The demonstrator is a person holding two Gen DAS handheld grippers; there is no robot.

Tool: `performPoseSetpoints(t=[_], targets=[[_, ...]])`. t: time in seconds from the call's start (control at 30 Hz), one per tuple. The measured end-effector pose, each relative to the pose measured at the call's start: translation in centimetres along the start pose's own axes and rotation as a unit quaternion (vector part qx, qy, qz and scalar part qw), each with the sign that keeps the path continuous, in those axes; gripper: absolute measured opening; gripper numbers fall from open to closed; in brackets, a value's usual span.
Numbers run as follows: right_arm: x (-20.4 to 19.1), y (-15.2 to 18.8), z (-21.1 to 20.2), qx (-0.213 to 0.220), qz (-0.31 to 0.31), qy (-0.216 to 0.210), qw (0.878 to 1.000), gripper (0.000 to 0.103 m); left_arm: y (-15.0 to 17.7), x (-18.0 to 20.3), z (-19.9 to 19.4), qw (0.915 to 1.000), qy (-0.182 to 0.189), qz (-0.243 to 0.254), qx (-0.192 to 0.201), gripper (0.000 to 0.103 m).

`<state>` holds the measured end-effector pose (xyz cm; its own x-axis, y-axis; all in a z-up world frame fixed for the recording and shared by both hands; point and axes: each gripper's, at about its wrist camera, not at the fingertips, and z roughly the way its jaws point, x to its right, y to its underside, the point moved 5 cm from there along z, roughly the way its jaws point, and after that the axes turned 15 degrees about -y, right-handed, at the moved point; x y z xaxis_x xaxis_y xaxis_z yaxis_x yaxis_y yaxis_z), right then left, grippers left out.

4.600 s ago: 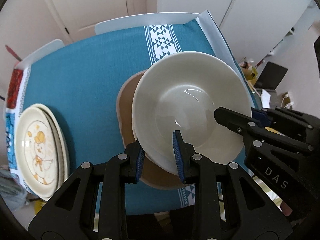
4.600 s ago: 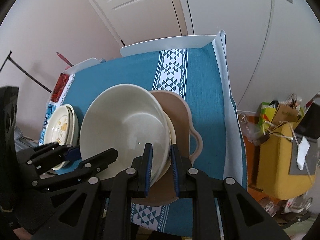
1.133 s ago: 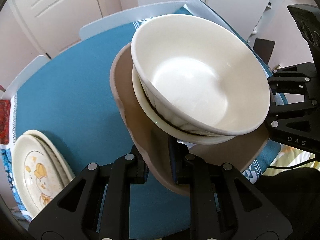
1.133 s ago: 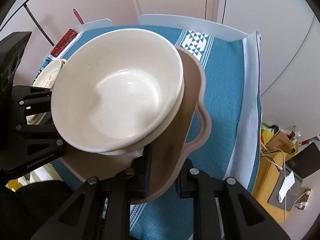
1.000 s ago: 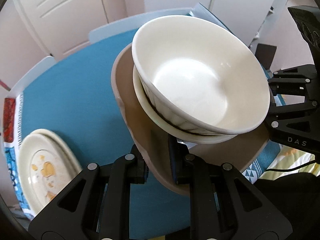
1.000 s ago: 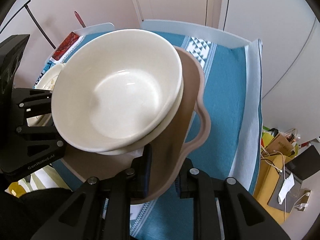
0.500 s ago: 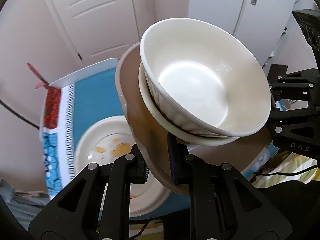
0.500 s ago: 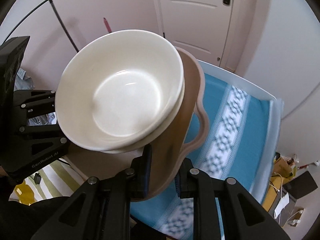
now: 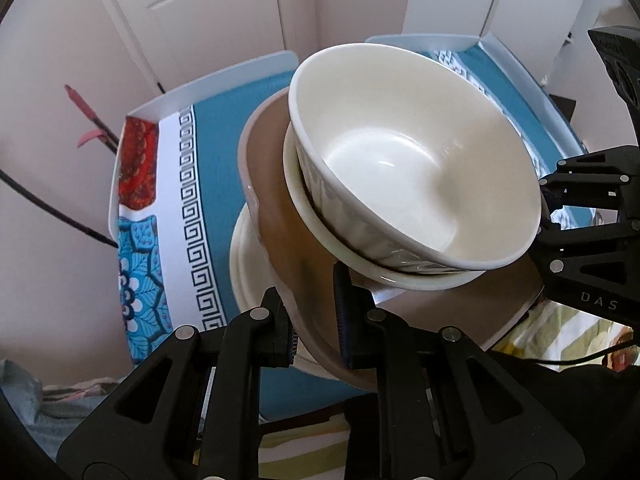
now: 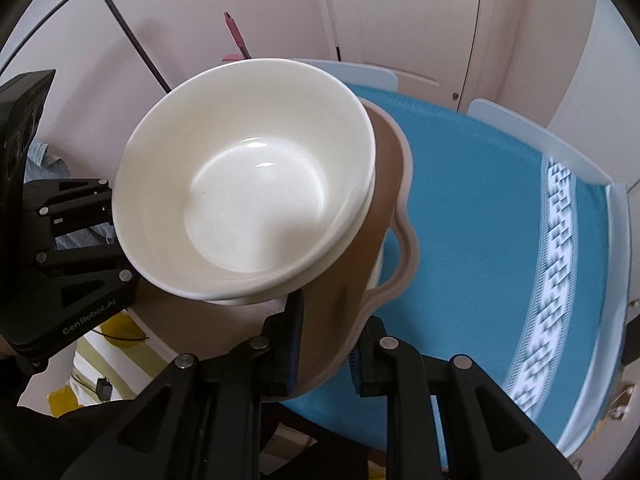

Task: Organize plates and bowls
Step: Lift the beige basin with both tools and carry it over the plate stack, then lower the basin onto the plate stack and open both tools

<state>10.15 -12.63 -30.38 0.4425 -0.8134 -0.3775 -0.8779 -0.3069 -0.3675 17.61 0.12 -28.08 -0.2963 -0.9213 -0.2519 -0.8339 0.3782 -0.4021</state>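
A brown plate with handles [image 9: 280, 236] [image 10: 380, 208] carries two nested cream bowls [image 9: 412, 176] [image 10: 248, 192]. My left gripper [image 9: 314, 320] is shut on the plate's near rim. My right gripper [image 10: 326, 344] is shut on the opposite rim beside the handle. Both hold the stack in the air, over a pile of cream plates [image 9: 248, 280] that lies on the table, mostly hidden under the brown plate.
The table has a teal cloth [image 10: 480, 200] with a white patterned border [image 9: 176, 200] and raised white edges [image 9: 224, 80]. White doors [image 10: 400, 12] and a pink wall stand behind. A black rod [image 10: 132, 36] leans at the left.
Both grippers have carried the brown plate with the bowls leftward across the table. It now hangs over the pile of cream plates at the table's left end.
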Motion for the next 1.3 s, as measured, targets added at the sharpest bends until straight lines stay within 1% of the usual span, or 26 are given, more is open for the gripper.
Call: performPoseSetpoints(t=[0.13,0.3,0.4,0.47,0.6,0.7,0.73,0.8,0.83,0.87,0.97,1.0,1.03,1.07,1.1,1.13,1.17,1.2,1.23,1.3], targets=[[0.1,0.0,1.6,0.001,0.016,0.009,1.0,0.018,0.6,-0.7,2.0,0.9999,0.012,0.006,-0.009,0.012],[0.4,-0.2,2.9,0.001,0.026,0.021,0.999,0.018,0.8,-0.9,3.5,0.9995,0.021,0.01,-0.019,0.012],[0.6,-0.1,3.1,0.003,0.037,0.015,0.999,0.018,1.3,-1.2,4.5,0.9992,0.028,0.005,-0.03,0.012],[0.4,0.1,2.9,0.008,0.035,0.015,0.999,0.018,1.4,-1.3,4.7,0.999,0.035,0.0,-0.029,0.012],[0.6,0.0,2.9,0.007,0.038,0.015,0.999,0.018,1.5,-1.0,4.7,0.9991,0.033,0.0,-0.028,0.013],[0.8,-0.1,3.1,0.0,0.041,0.009,0.999,0.018,1.7,-0.9,5.1,0.9985,0.035,-0.001,-0.042,0.014],[0.6,-0.2,3.1,-0.002,0.042,0.009,0.999,0.018,1.7,-1.0,5.2,0.9984,0.036,-0.003,-0.044,0.017],[0.7,-0.3,3.2,-0.008,0.046,0.008,0.999,0.018,1.8,-1.0,5.7,0.9969,0.043,-0.006,-0.065,0.019],[0.7,-0.2,3.3,-0.014,0.05,0.005,0.999,0.018,1.8,-1.0,5.9,0.9954,0.055,-0.008,-0.078,0.022],[0.6,-0.2,3.5,-0.019,0.054,0.004,0.998,0.018,1.8,-0.9,6.0,0.9948,0.061,-0.008,-0.081,0.025],[0.7,-0.3,4.0,-0.033,0.062,0.001,0.998,0.018,1.8,-0.6,6.2,0.993,0.066,0.004,-0.098,0.029],[0.8,-0.4,4.1,-0.037,0.065,-0.001,0.997,0.019,1.8,-0.5,6.2,0.992,0.073,0.005,-0.102,0.033],[0.9,-0.3,4.1,-0.041,0.067,0.001,0.997,0.021,1.9,-0.4,6.1,0.9911,0.082,0.009,-0.105,0.042],[0.9,-0.3,4.1,-0.043,0.068,-0.001,0.997,0.024,1.9,0.0,5.9,0.9902,0.093,0.014,-0.104,0.048],[1.0,-0.3,4.1,-0.045,0.071,-0.005,0.996,0.025,1.9,0.1,5.5,0.9903,0.094,0.015,-0.101,0.054],[0.9,-0.3,3.9,-0.046,0.073,-0.008,0.996,0.025,1.9,0.1,5.4,0.9904,0.093,0.017,-0.1,0.063],[0.9,-0.3,3.7,-0.047,0.075,-0.011,0.996,0.025,1.9,0.2,5.0,0.9902,0.1,0.02,-0.095,0.069],[0.9,-0.3,3.5,-0.047,0.077,-0.012,0.996,0.026,2.0,0.3,4.7,0.9903,0.102,0.02,-0.092,0.083],[0.9,-0.3,3.4,-0.047,0.078,-0.011,0.996,0.026,2.0,0.1,4.5,0.9911,0.098,0.02,-0.088,0.089],[0.9,-0.2,2.9,-0.046,0.082,-0.008,0.996,0.027,2.2,0.0,4.0,0.9915,0.098,0.022,-0.084,0.089]])
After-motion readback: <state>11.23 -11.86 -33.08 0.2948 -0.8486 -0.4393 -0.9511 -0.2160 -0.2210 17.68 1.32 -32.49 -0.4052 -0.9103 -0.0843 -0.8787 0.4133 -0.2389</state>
